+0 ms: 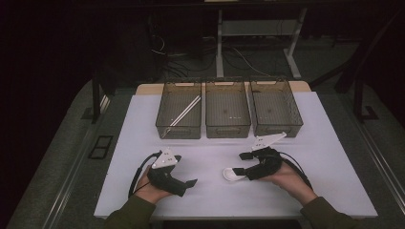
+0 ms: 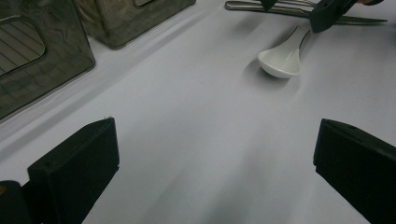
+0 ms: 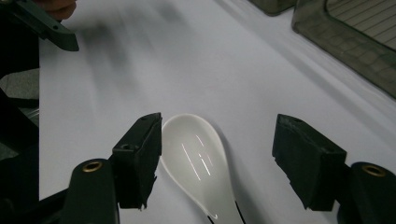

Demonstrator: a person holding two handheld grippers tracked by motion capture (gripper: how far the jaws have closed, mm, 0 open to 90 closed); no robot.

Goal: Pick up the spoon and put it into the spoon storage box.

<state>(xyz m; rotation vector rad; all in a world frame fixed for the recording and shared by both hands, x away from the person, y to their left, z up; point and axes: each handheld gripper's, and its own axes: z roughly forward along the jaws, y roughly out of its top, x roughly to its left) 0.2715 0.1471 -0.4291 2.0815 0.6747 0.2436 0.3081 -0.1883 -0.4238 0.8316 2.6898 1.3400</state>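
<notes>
Room: dark around the table, which is covered in white; cables and desk legs show on the floor beyond it.
Bins: three smoky see-through bins stand in a row at the far side; the left bin holds a pale stick laid on a slant.
Writing: no brand, label or lettering can be read anywhere.
Spoon: a white ceramic soup spoon lies on the cloth in front of the bins, right of centre.
Spoon axis: in the high view its bowl points toward the table's middle and its handle runs back under the right gripper.
Right gripper: jaws apart, one on each side of the bowl; the left jaw stands just beside the rim, and whether it touches I cannot tell; the other stands clear.
Left gripper: the left gripper sits low near the front edge, jaws wide apart over bare cloth, well apart from the spoon.
Left gripper view: metal cutlery lies on the cloth beyond the spoon.
Right gripper view: light streaks gleam inside the bowl.
</notes>
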